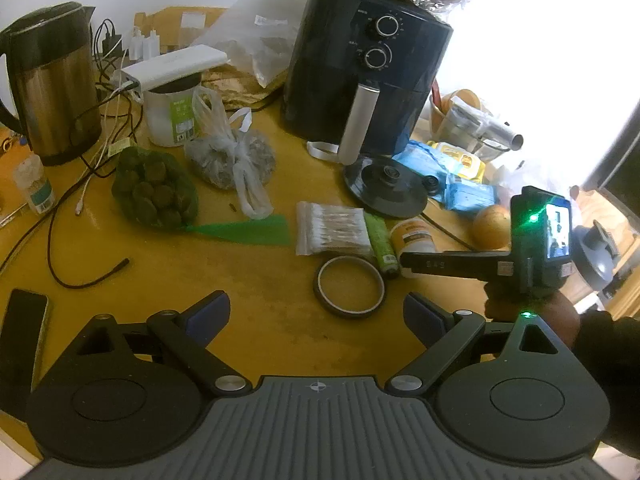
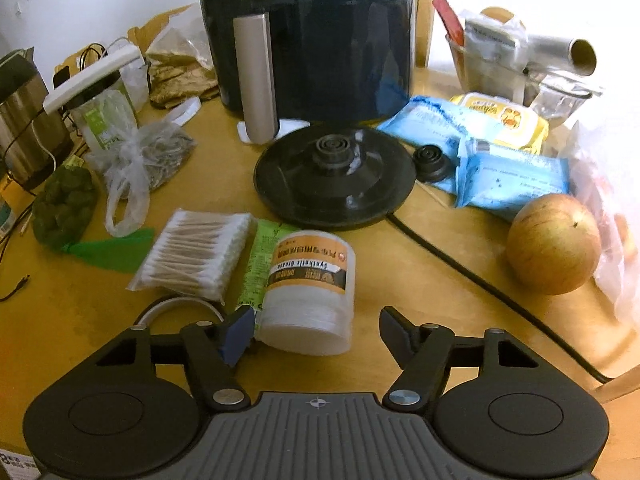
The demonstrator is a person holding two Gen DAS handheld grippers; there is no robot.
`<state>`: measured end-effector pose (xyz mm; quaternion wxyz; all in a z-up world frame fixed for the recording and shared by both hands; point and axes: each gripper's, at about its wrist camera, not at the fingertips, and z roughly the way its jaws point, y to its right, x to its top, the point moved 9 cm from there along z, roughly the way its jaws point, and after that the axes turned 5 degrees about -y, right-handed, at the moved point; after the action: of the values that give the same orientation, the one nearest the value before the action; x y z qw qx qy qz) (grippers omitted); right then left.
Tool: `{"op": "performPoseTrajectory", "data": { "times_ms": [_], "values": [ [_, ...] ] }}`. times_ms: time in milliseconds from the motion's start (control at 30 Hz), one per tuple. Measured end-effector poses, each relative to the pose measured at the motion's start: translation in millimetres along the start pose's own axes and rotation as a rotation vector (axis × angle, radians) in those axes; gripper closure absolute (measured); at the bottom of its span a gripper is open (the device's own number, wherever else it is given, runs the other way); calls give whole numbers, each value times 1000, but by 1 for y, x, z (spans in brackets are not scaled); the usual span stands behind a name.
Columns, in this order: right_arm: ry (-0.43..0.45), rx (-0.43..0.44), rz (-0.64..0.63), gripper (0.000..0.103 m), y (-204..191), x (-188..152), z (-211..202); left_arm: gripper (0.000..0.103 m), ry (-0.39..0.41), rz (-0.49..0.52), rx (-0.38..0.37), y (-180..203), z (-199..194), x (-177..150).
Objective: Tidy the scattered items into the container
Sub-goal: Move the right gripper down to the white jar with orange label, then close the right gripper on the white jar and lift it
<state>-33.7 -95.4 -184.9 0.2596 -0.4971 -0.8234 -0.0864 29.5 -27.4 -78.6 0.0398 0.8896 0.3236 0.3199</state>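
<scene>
The right gripper (image 2: 316,330) stands half open around the near end of a white plastic grease jar with an orange label (image 2: 308,292), lying on the yellow wooden surface (image 2: 420,280); its left pad touches the jar, the right stands apart; the left gripper (image 1: 316,314) hangs open and empty near a brown tape ring (image 1: 351,286).

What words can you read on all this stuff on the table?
"Synthetic Grease": on the orange label of the small clear plastic tub lying on its side; the other characters on that label are too blurred to read.
Green packet beside it: print too small.
Blue wipe packs, yellow pack, dark air fryer dials: unreadable.
</scene>
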Motion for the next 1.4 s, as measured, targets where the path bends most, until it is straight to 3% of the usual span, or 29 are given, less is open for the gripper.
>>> {"op": "performPoseTrajectory", "data": {
  "times_ms": [33,100,533,600,667,867,1033,1200,1400],
  "values": [
    [-2,13,4,44,-1,0,1,8,-1,-1,-2,0,0,0],
    [-5,15,4,46,-3,0,1,8,-4,-1,-4,1,0,-1],
    [43,-1,-63,48,-3,2,-48,8,-4,10,-41,5,-3,-3],
    [51,-8,-66,93,1,-2,-54,8,-2,12,-60,8,-4,-4],
    [30,-12,-60,93,5,-5,-57,8,-4,13,-71,10,-4,-4],
    [46,8,-28,88,13,-15,-67,8,-9,24,-93,15,-2,-5],
    [83,22,-29,49,16,-22,-86,8,-15,21,-96,14,-2,-7],
    [76,21,-56,25,17,-36,-92,8,-24,17,-102,13,0,-7],
    [46,-4,-83,25,14,-47,-79,8,-30,34,-111,19,2,-7]
  ]
}}
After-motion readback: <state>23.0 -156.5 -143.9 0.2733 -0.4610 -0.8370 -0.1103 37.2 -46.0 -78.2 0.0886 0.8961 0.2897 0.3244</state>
